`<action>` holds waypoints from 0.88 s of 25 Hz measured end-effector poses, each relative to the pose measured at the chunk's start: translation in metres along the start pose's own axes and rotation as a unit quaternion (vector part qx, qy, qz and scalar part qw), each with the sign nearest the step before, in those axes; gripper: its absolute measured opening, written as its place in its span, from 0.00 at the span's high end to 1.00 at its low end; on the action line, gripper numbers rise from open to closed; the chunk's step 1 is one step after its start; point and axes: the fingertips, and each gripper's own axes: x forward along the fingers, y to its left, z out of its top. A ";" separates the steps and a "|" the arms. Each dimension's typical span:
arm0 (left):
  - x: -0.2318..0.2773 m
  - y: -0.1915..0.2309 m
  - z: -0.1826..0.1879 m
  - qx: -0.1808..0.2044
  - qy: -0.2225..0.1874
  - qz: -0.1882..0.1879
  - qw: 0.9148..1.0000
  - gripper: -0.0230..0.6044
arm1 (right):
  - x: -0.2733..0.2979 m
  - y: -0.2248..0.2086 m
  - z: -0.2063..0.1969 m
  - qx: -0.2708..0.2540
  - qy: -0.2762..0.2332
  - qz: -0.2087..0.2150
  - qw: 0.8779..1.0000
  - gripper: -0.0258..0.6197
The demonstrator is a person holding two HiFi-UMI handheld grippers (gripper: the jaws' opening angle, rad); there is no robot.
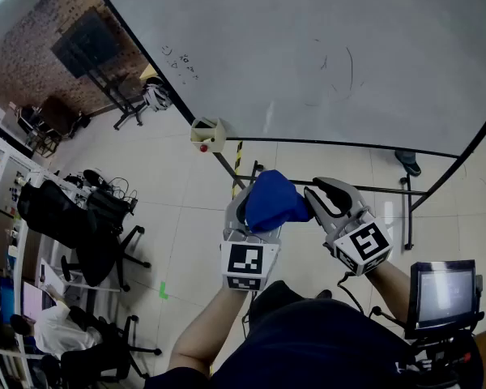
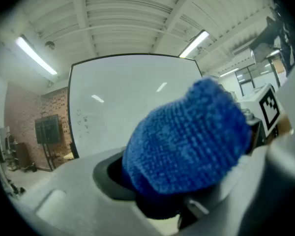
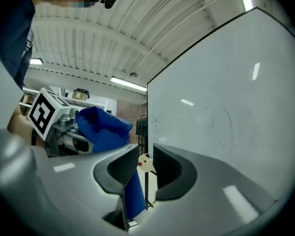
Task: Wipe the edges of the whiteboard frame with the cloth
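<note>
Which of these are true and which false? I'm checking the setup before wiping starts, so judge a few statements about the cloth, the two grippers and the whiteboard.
1. The left gripper holds a bunched blue cloth. True.
2. The cloth is pressed on the whiteboard frame. False: it is held in the air, short of the board.
3. A strip of the cloth lies between the right gripper's jaws. True.
4. The whiteboard is spotless. False: faint pen marks show on it.

Counting one whiteboard (image 1: 324, 47), one blue cloth (image 1: 275, 201), two grippers: left gripper (image 1: 247, 213), right gripper (image 1: 317, 194). Also showing one small box (image 1: 209, 134) at the whiteboard's corner, one monitor (image 1: 443, 292), one dark screen (image 1: 85, 43) standing.
</note>
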 end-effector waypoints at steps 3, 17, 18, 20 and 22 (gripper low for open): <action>-0.006 0.036 0.021 0.004 -0.010 0.009 1.000 0.62 | 0.024 0.007 0.012 -0.003 0.012 0.025 1.000 0.77; 0.045 0.206 0.104 0.115 -0.136 0.047 0.983 0.62 | 0.165 -0.005 0.107 0.162 0.033 0.183 0.969 0.51; 0.052 0.212 0.113 0.127 -0.141 0.036 0.981 0.62 | 0.180 -0.007 0.118 0.177 0.034 0.189 0.965 0.51; 0.068 0.224 0.134 0.154 -0.157 0.013 0.975 0.62 | 0.212 -0.012 0.140 0.196 0.036 0.196 0.960 0.50; 0.082 0.230 0.152 0.185 -0.180 -0.006 0.966 0.61 | 0.240 -0.014 0.157 0.205 0.034 0.206 0.956 0.46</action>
